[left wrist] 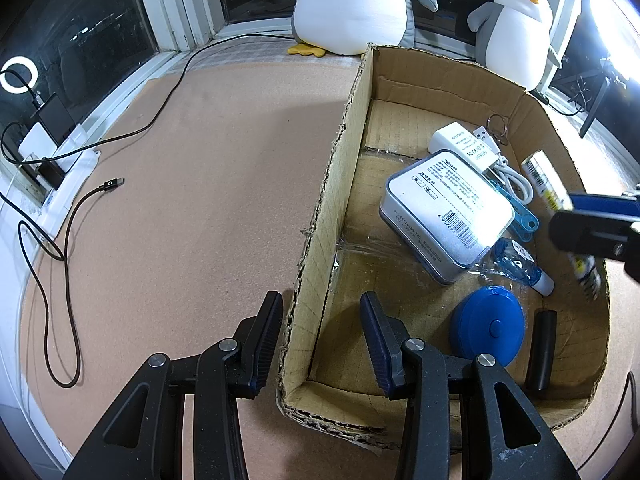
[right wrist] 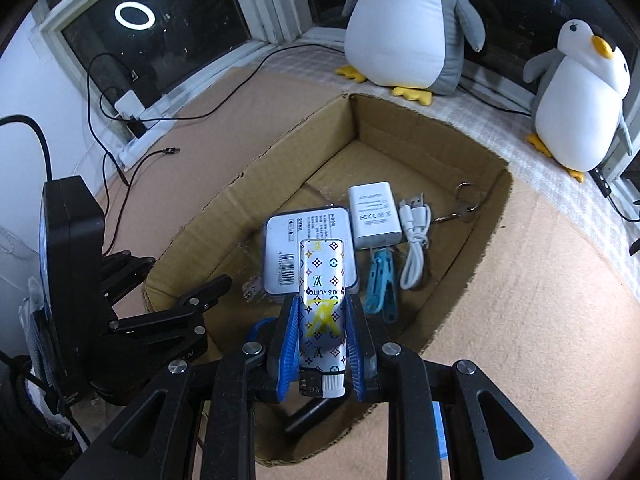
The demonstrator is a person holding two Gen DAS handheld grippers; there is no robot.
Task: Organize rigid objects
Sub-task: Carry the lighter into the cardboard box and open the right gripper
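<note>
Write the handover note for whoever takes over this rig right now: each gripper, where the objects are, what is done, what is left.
Left gripper: open, empty, fingers straddling the cardboard box wall.
Right gripper: shut on the patterned lighter, held over the box.
In the box: tin case, white adapter, USB cable, blue clip, blue round case, black cylinder, key ring.
Left: release the lighter into the box.

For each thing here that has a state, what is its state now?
Right gripper: shut on lighter.
Lighter: held above the box.
Left gripper: open, straddling the box's wall.
Cardboard box: open on top, partly filled.
White cable: coiled, unplugged.
Black cable: end unplugged.
</note>
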